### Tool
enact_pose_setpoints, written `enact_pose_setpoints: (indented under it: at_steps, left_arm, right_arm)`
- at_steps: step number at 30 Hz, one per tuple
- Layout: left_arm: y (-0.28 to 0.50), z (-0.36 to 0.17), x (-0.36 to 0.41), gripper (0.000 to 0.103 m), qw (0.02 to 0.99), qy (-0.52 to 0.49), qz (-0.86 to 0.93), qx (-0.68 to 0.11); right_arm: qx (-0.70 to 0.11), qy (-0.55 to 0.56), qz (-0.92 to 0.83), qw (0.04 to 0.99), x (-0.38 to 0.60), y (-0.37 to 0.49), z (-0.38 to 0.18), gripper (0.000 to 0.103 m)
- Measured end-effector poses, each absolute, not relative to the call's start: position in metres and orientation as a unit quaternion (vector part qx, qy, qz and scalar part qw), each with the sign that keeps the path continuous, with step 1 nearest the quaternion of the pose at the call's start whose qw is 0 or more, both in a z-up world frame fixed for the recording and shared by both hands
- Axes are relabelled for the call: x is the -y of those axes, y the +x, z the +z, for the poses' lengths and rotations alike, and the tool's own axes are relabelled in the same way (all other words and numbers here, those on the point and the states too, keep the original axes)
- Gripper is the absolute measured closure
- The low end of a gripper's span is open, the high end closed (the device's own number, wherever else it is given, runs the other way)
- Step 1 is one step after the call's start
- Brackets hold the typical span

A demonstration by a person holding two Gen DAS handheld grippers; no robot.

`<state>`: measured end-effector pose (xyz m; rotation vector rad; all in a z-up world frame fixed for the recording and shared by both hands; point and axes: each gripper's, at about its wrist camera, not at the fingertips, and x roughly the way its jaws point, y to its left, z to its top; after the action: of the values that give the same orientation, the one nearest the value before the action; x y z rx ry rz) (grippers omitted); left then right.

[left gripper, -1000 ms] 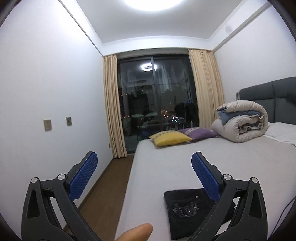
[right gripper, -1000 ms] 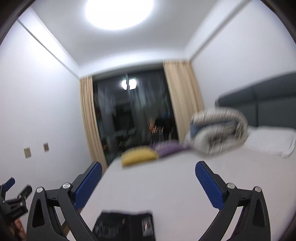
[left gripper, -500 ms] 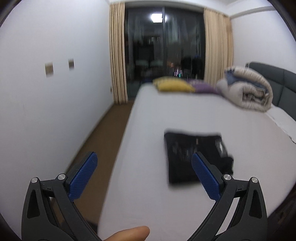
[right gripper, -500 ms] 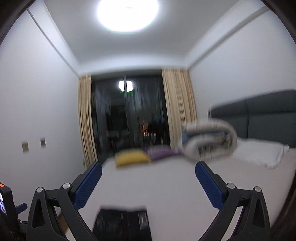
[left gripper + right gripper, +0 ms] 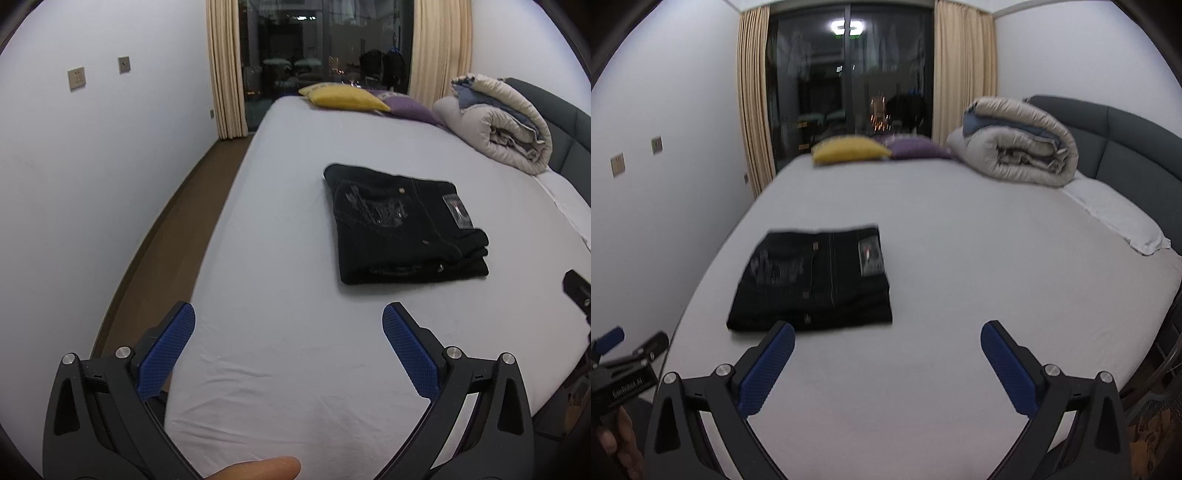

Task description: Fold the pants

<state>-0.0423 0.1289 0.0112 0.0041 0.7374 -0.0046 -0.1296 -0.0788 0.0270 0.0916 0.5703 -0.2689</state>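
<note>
Black pants (image 5: 402, 225) lie folded into a compact rectangle on the grey bed sheet (image 5: 295, 221), pocket embroidery and label facing up. They also show in the right wrist view (image 5: 816, 280). My left gripper (image 5: 288, 321) is open and empty, held above the near part of the bed, short of the pants. My right gripper (image 5: 886, 339) is open and empty, just in front of the pants' near edge and to their right. The left gripper (image 5: 617, 354) shows at the right view's lower left edge.
A yellow pillow (image 5: 345, 98) and a purple pillow (image 5: 410, 107) lie at the far end of the bed. A rolled duvet (image 5: 498, 122) sits by the dark headboard (image 5: 1126, 136). A white pillow (image 5: 1115, 218) lies on the right. Wooden floor (image 5: 166, 229) runs along the left wall.
Both grippers have tilted down from the room toward the bed, so the folded pants now sit higher in both views. Both stay open and empty.
</note>
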Motion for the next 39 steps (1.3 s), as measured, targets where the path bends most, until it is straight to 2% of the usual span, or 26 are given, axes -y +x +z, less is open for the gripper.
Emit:
enact_pose_setpoints:
  at_steps: [14,39]
  left_arm:
    - [-0.020,-0.016,-0.112,0.000,0.918,0.019,-0.016,-0.397]
    - [-0.016,-0.033,-0.107,0.000,0.909,0.013,-0.016,-0.416]
  right_arm:
    - [-0.333,0.048,-0.127,0.933,0.079,-0.114,0.002,0.000]
    - [-0.363,0.041,-0.105,0.925,0.065,-0.106,-0.012,0.000]
